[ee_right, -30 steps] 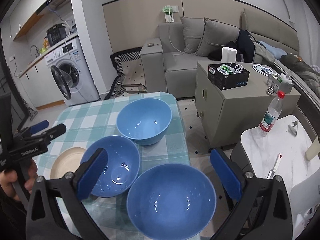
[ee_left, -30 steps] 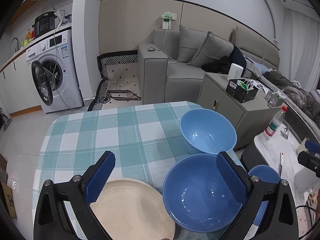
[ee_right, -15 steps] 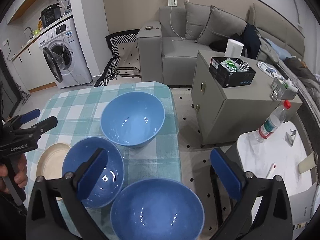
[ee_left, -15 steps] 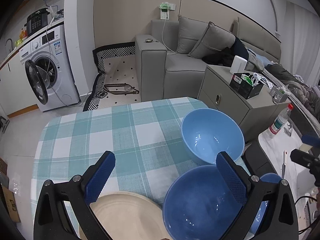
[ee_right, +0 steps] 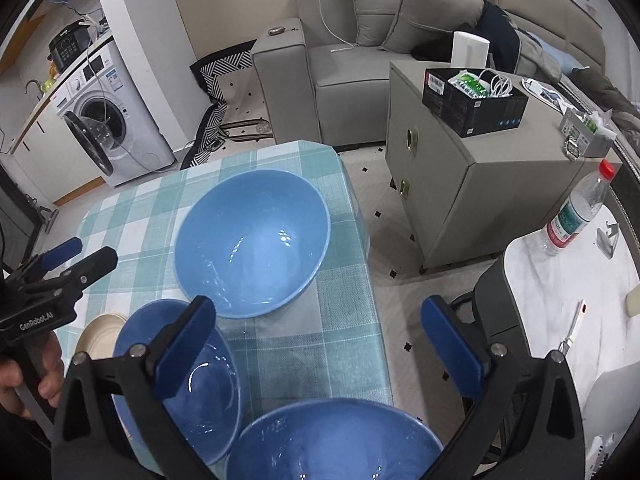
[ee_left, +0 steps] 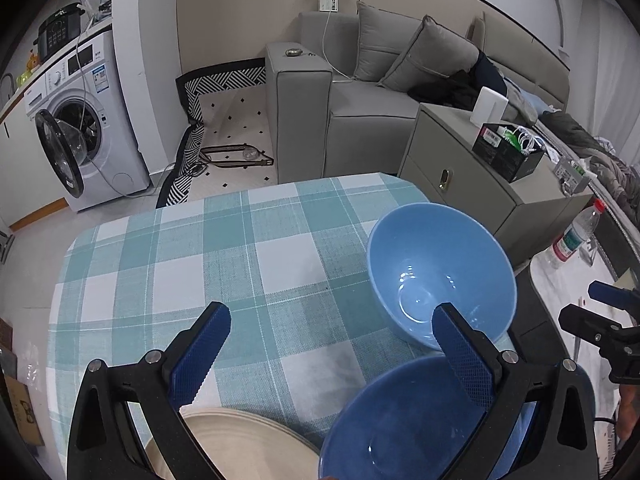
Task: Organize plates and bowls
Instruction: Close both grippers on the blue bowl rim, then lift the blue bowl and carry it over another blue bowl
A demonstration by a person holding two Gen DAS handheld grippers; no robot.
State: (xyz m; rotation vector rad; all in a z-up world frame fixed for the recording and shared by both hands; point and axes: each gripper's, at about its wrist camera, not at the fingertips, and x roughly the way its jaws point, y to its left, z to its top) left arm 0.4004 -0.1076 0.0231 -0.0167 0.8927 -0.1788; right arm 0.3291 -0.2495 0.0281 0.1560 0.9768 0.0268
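Note:
Three blue bowls and a cream plate sit on a table with a teal checked cloth (ee_left: 224, 264). The far bowl (ee_left: 440, 272) (ee_right: 252, 240) stands near the table's right edge. The middle bowl (ee_left: 400, 424) (ee_right: 200, 392) and the plate (ee_left: 240, 448) (ee_right: 98, 334) lie close under my left gripper (ee_left: 328, 356), which is open and empty above them. The near bowl (ee_right: 332, 444) lies under my right gripper (ee_right: 316, 344), which is open and empty. The left gripper also shows at the left of the right wrist view (ee_right: 68, 258).
A grey cabinet (ee_right: 472, 184) with a black box stands right of the table. A white side table (ee_right: 568, 280) holds a water bottle (ee_right: 576, 208). A grey sofa (ee_left: 360, 92) and a washing machine (ee_left: 84, 120) stand beyond.
Both grippers have risen and drawn back; the bowls and plate slid lower in both views. The bowls and plate have not moved on the table.

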